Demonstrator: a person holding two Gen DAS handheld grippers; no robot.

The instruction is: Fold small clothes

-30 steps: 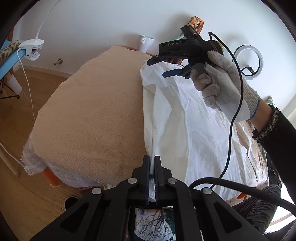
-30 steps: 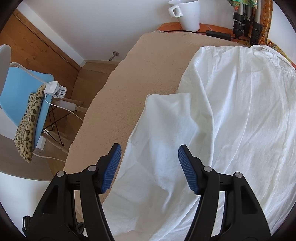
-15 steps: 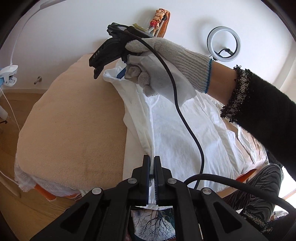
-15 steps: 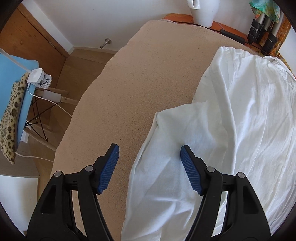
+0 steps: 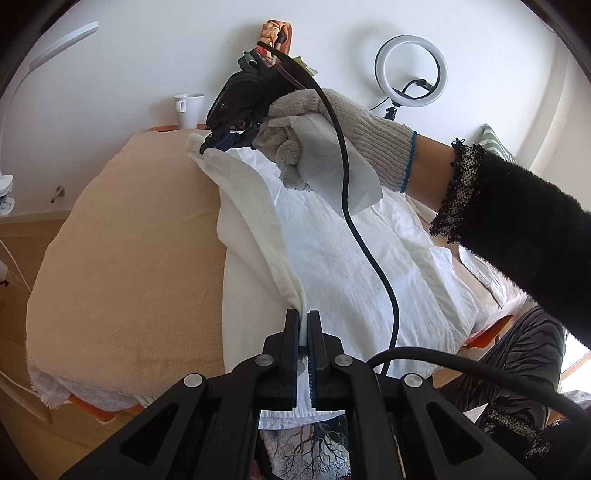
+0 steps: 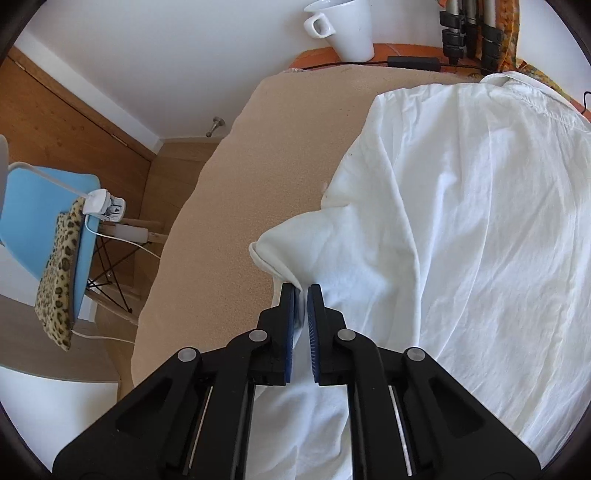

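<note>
A white garment (image 5: 354,266) lies spread on a table covered with a beige towel (image 5: 125,273). My left gripper (image 5: 303,318) is shut on the garment's near left edge, which is lifted into a ridge. My right gripper (image 6: 302,291) is shut on the garment's far left corner fold (image 6: 295,251); in the left wrist view it shows as the black gripper (image 5: 216,144) held by a gloved hand at the garment's far corner. The garment (image 6: 461,221) fills the right of the right wrist view.
A white mug (image 5: 190,109) stands at the table's far edge, also in the right wrist view (image 6: 343,27). A ring light (image 5: 410,70) stands at the back right. A blue chair with a leopard cloth (image 6: 59,258) stands on the left. A cable (image 5: 369,258) hangs over the garment.
My right gripper was open above the sleeve edge and has shut on the garment's far left corner. My left gripper has kept its hold on the near edge.
</note>
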